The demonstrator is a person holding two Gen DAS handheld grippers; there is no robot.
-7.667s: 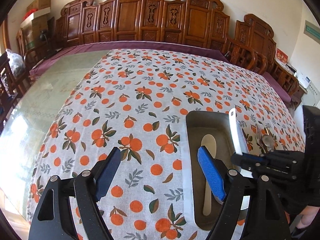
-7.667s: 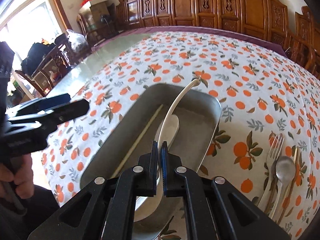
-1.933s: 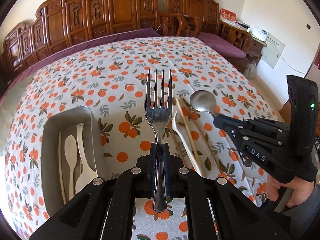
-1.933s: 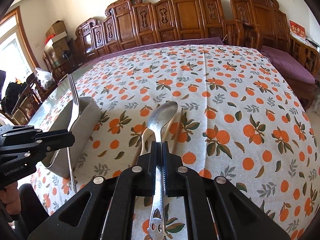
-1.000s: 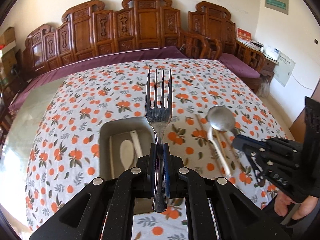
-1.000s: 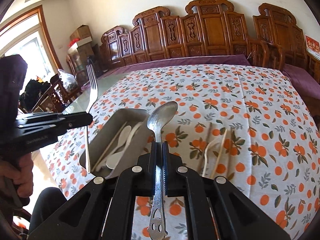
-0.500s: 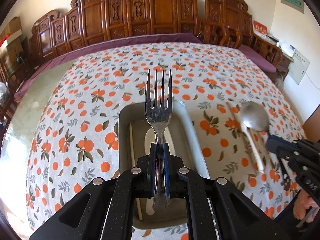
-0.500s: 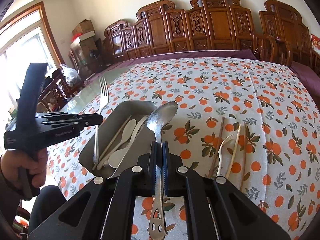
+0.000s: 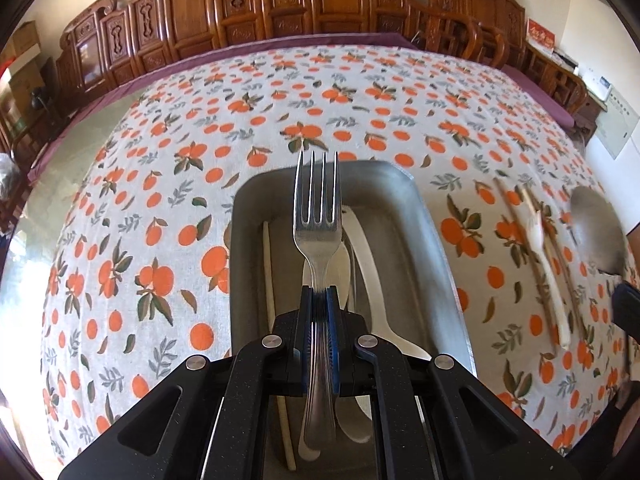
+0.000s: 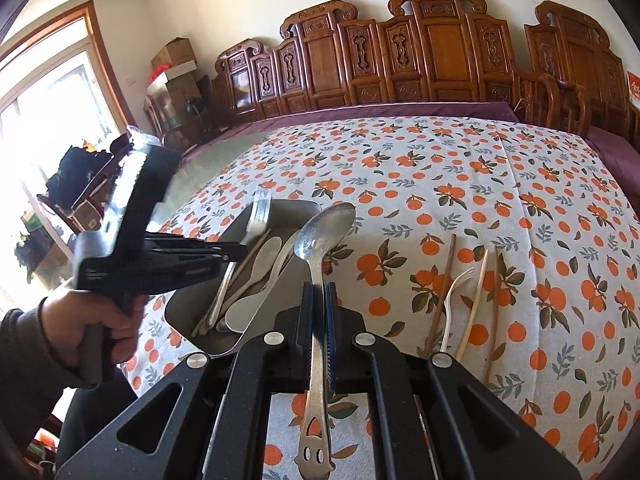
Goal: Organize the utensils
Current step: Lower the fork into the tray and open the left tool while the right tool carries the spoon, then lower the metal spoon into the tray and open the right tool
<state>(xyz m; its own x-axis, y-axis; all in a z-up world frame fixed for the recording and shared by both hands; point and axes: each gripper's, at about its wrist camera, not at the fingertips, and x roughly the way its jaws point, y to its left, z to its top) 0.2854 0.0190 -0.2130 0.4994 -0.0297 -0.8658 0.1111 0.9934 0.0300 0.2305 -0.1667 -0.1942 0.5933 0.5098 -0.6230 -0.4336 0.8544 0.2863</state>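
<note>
Left tongs (image 9: 319, 300) have sunk gripping the fork (image 9: 318, 216) over the tray (image 9: 436, 240); right tongs (image 10: 319, 296) clamp the spoon (image 10: 326, 228).

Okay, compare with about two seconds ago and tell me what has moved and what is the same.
The left gripper has carried the metal fork from beside the metal tray to above it and lower toward the white spoons inside. Nothing was let go. The right gripper still clamps the metal spoon in much the same place, and the chopsticks and white plastic fork still lie on the tablecloth.
</note>
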